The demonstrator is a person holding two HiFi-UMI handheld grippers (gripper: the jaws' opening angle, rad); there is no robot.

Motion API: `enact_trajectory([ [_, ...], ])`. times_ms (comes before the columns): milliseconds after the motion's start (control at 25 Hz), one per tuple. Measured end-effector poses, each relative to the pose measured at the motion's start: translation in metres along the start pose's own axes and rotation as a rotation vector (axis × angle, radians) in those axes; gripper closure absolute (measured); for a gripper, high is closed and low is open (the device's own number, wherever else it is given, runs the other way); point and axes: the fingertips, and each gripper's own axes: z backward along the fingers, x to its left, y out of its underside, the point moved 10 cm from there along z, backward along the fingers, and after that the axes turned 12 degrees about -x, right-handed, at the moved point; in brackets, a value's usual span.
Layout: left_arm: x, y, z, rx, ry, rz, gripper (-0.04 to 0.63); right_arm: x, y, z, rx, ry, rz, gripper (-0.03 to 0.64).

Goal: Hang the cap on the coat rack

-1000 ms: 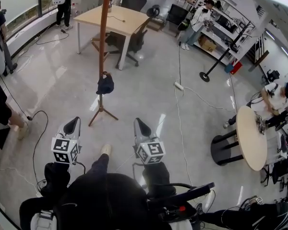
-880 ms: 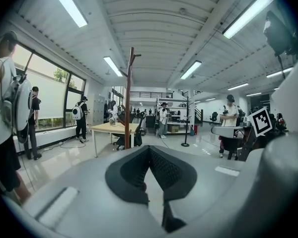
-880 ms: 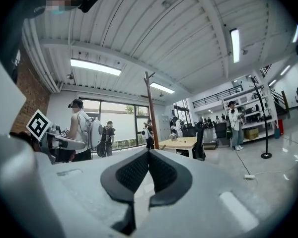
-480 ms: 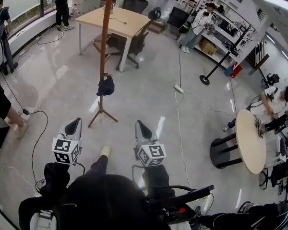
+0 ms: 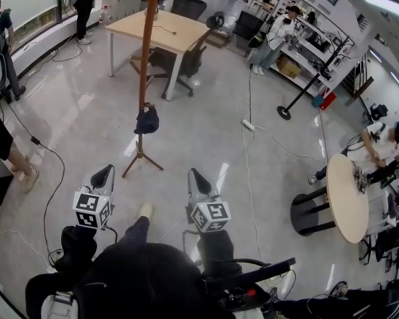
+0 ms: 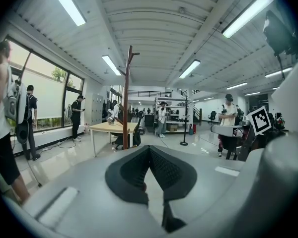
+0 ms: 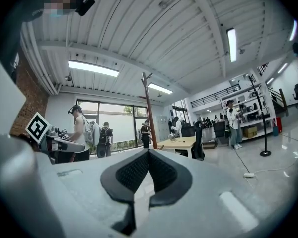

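A dark cap point(image 5: 146, 119) hangs on a low peg of the wooden coat rack point(image 5: 145, 58), which stands on the floor ahead of me. Both grippers are held close to my body, well short of the rack. My left gripper point(image 5: 103, 173) is shut with nothing in it, and my right gripper point(image 5: 195, 177) is shut and empty too. In the left gripper view the rack pole point(image 6: 125, 98) rises beyond the closed tips point(image 6: 149, 148). The right gripper view shows the pole point(image 7: 150, 113) above its closed tips point(image 7: 149, 151). The cap does not show in either gripper view.
Behind the rack stand a wooden table point(image 5: 161, 28) and an office chair point(image 5: 186, 58). A power strip with a cable point(image 5: 248, 123) lies on the floor to the right. A round table point(image 5: 349, 191) is at the right, and a person's leg point(image 5: 6, 155) at the left edge.
The grippers and the cap stay where they were. The person at the left edge has shifted, and the cable beside them now trails across the floor.
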Motion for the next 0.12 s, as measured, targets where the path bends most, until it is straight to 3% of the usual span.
enact_trajectory([
  [120, -0.0019, 0.0002, -0.0004, 0.002, 0.003, -0.001, 0.594, -0.0007, -0.0005, 0.0004, 0.001, 0.002, -0.002, 0.614],
])
